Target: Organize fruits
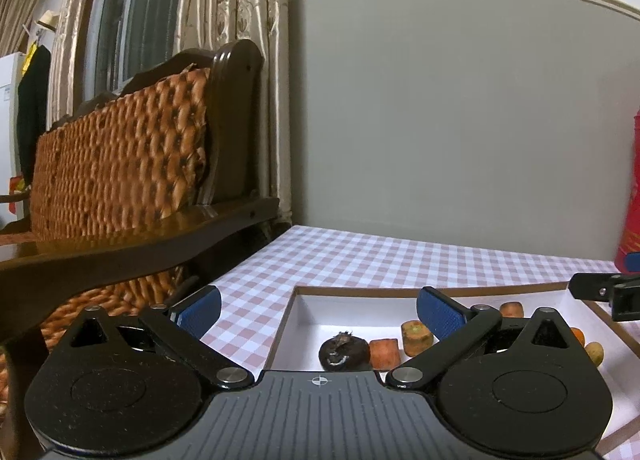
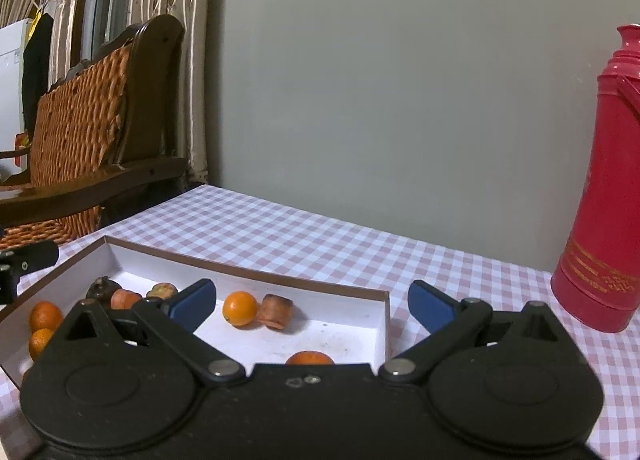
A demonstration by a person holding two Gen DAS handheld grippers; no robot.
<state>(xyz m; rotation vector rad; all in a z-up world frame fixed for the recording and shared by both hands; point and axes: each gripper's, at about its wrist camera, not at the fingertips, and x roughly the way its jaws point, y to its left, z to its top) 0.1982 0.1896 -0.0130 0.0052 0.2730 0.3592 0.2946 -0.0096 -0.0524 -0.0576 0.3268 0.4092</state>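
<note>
In the right wrist view, a shallow white box with brown rim lies on the checked bench, in the lower middle of the frame. Inside it are small oranges, cut carrot pieces and one dark fruit at the left end. A red flask stands on the bench at the right edge, apart from the box.

The right gripper has its fingers wide with nothing between them. The left gripper also has its fingers wide and empty above the box, with the dark fruit and carrot pieces just ahead.
</note>
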